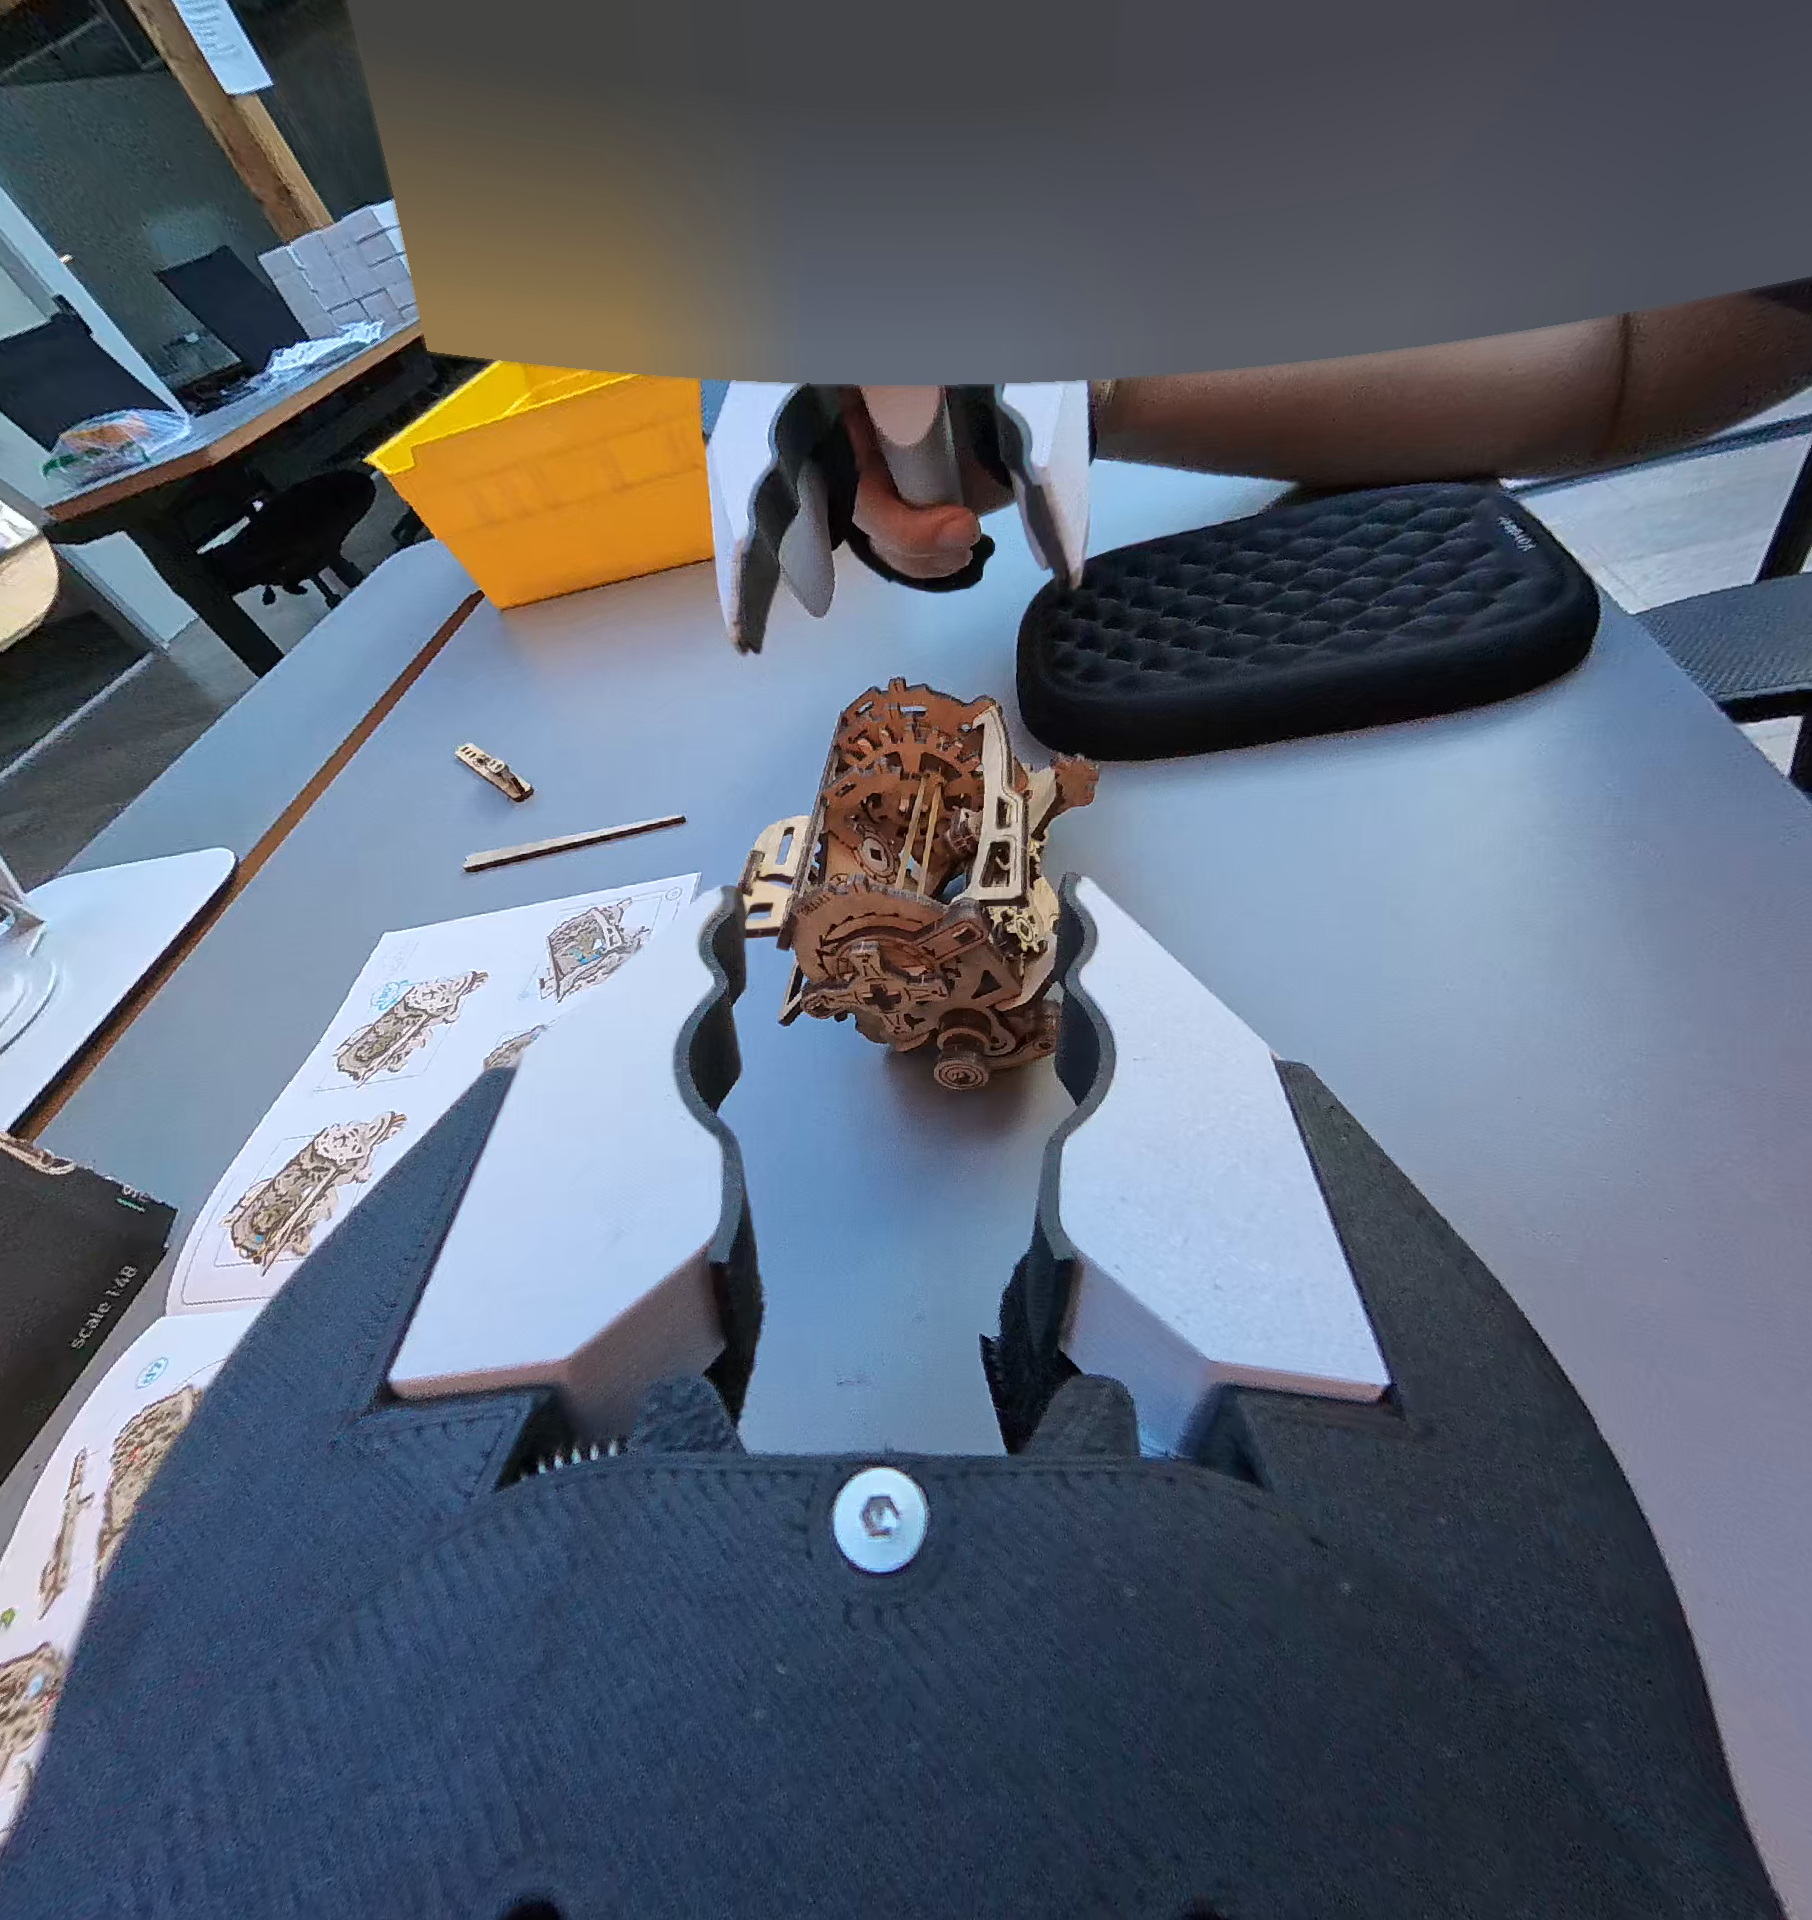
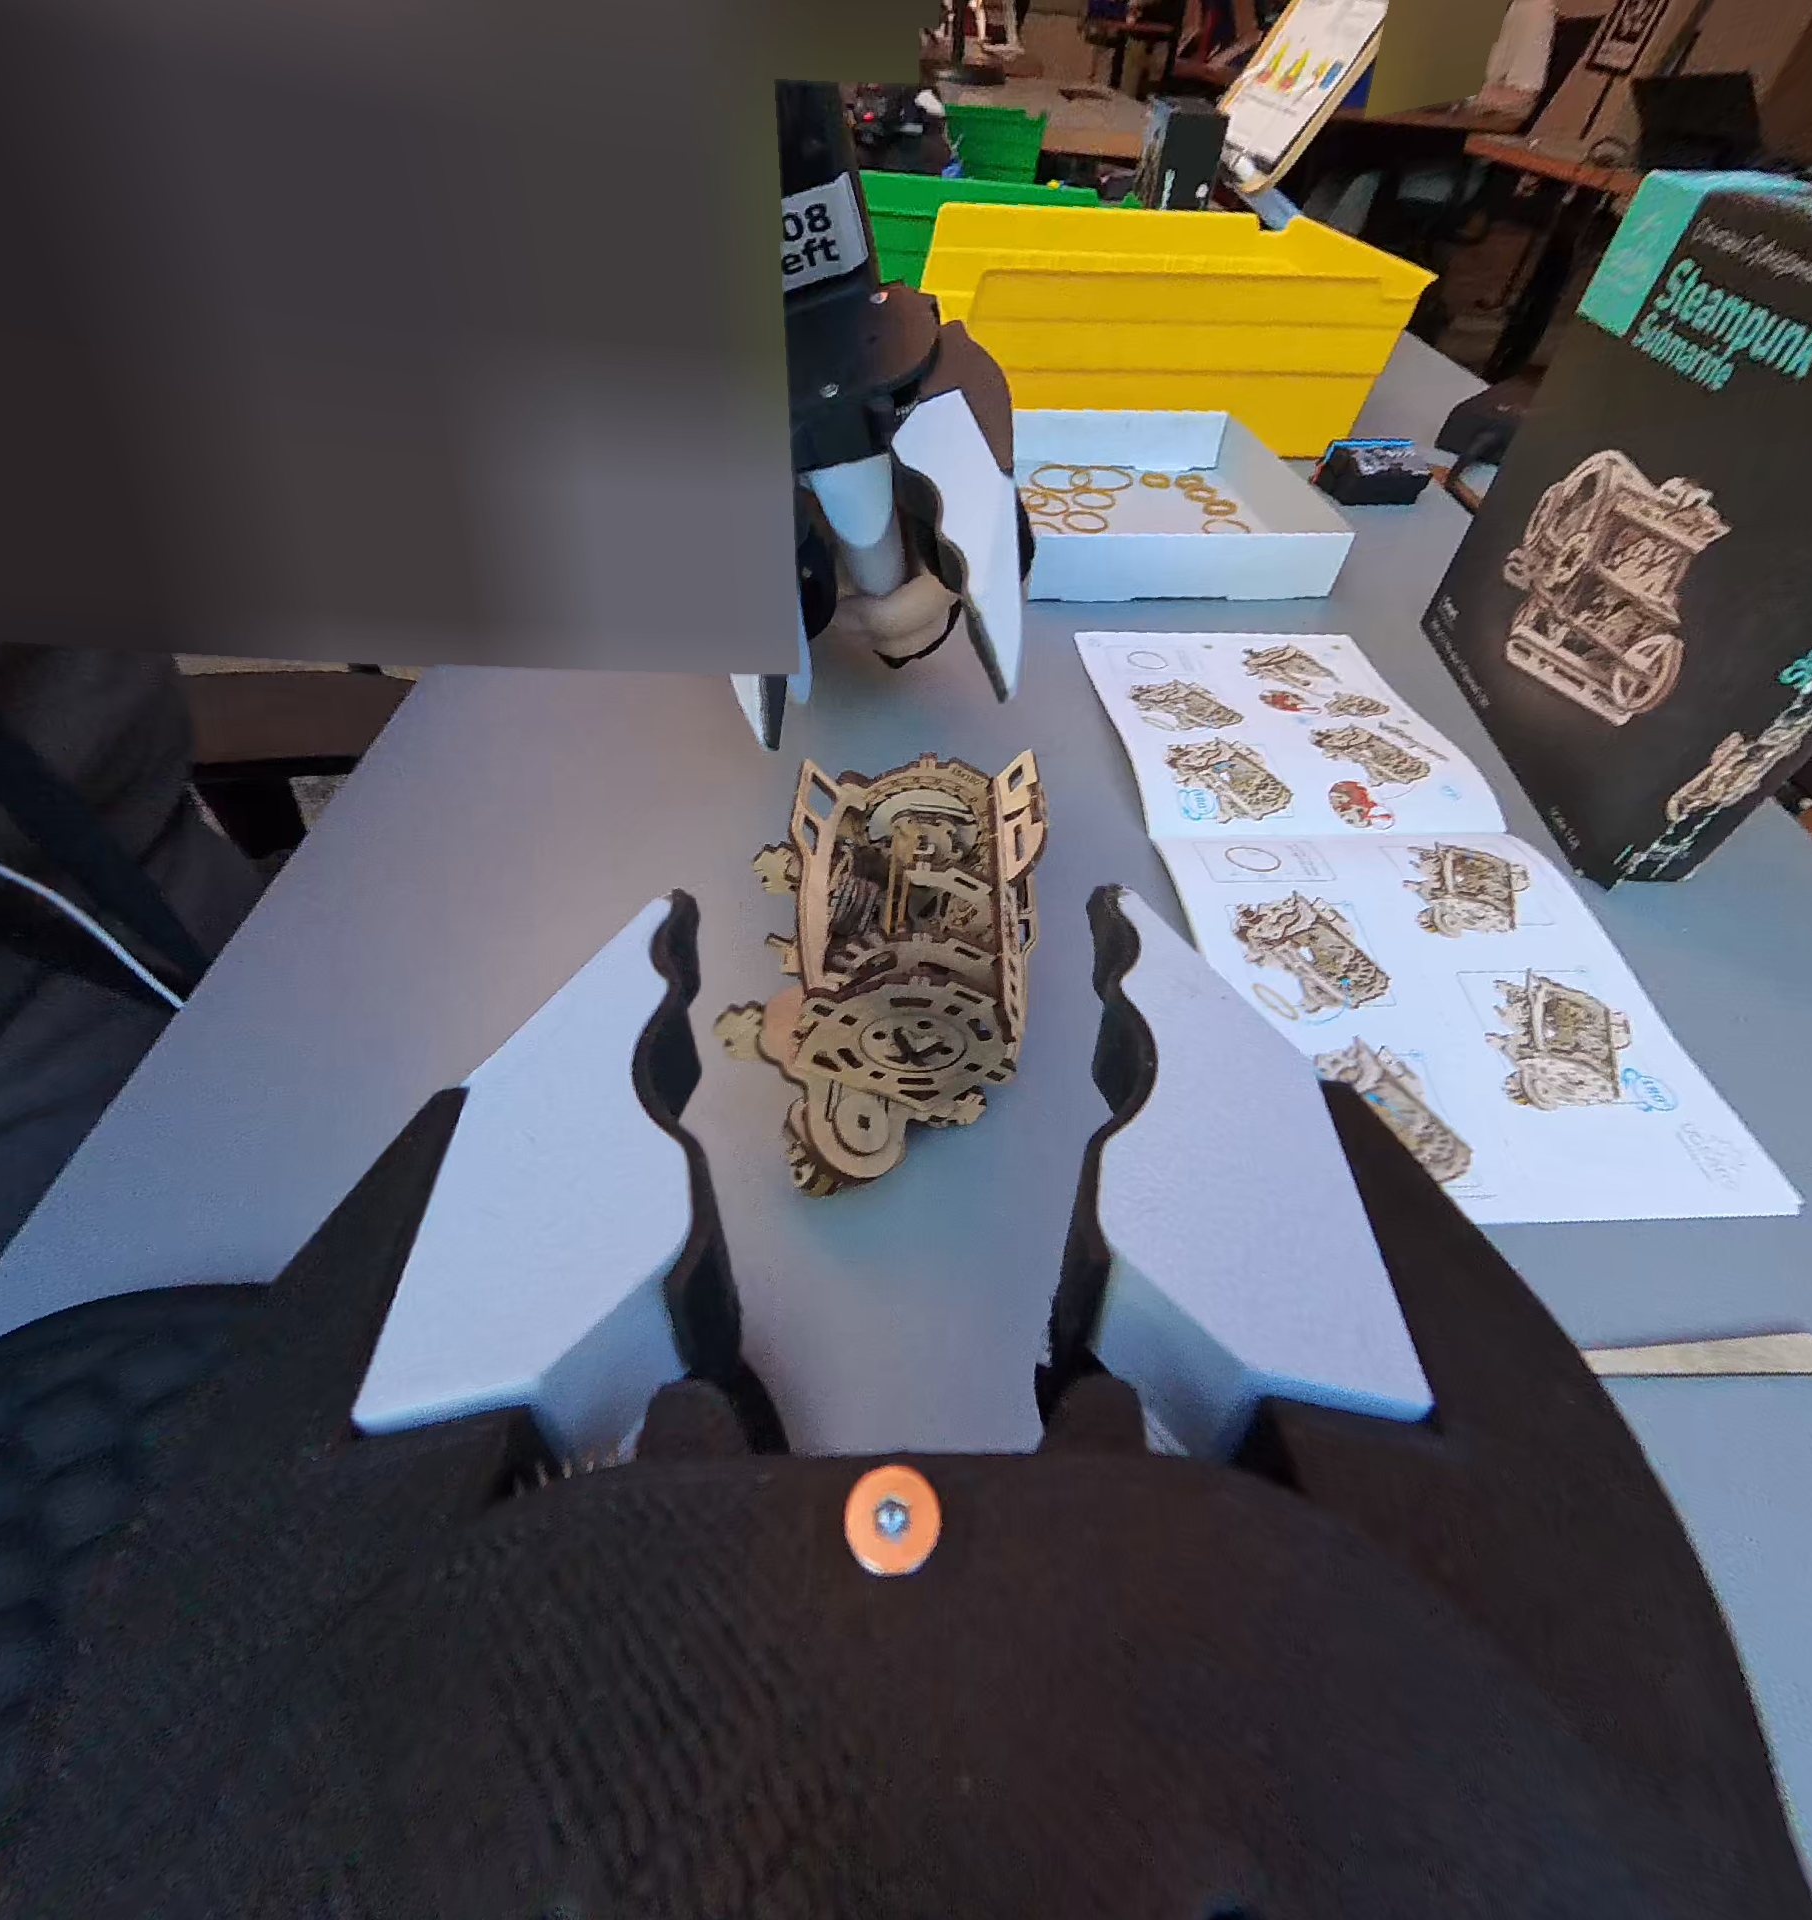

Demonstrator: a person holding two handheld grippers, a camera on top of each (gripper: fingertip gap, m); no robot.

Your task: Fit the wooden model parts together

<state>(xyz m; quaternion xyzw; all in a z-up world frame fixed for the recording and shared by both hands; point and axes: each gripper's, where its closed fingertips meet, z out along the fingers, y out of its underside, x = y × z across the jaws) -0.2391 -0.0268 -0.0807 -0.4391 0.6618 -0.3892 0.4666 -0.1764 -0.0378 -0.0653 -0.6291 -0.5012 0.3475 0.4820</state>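
One laser-cut plywood geared model (image 1: 923, 883), lying on its side mid grey tabletop (image 1: 1401, 987), long axis running between my two tongs. My left tongs (image 1: 897, 935) and right tongs (image 2: 891, 935) both released, empty, facing each other. One flat wooden strip (image 1: 575, 842), one small wooden piece (image 1: 494, 772) near the table's edge.

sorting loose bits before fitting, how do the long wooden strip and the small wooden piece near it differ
The long wooden strip is thin, straight and plain; the small wooden piece is short and stubby with notches or cut-outs. The strip lies nearer the instruction sheet, the small piece farther off. Both lie flat on the grey table, loose, apart from the wooden model.
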